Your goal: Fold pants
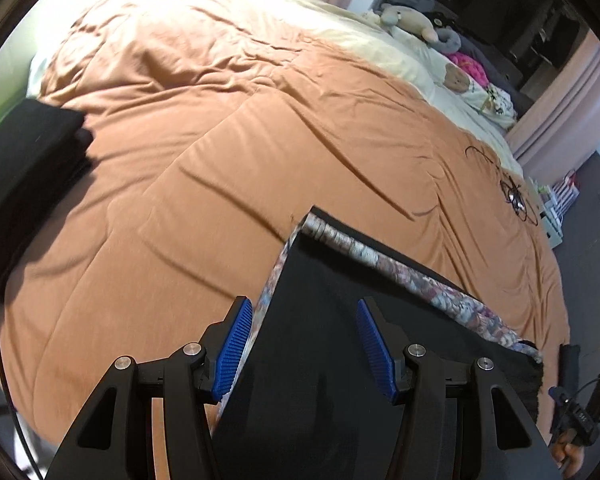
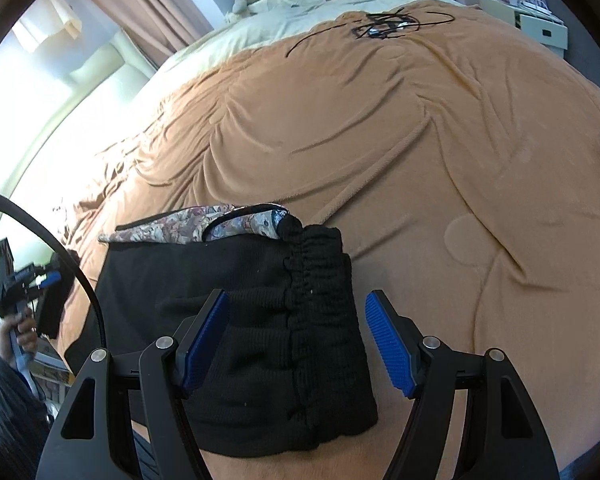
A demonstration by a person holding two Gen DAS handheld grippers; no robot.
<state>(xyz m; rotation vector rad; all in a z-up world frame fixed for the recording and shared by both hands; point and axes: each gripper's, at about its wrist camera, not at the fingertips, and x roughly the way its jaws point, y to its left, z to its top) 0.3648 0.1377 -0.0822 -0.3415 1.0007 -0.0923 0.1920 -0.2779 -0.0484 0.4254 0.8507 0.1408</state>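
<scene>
Pointing steeply down over the folded black pants on the orange blanket, left gripper and right gripper have jaws apart, gripping nothing.

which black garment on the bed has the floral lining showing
The black pants under the left claw; the folded black pile at the bed's far edge is plain black.

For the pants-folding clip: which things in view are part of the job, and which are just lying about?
Part of the job:
- black pants, folded, patterned lining showing
- left gripper, open
- right gripper, open

Lying about:
- stuffed toys
- tangled black cord
- folded black stack
- orange blanket underneath
</scene>
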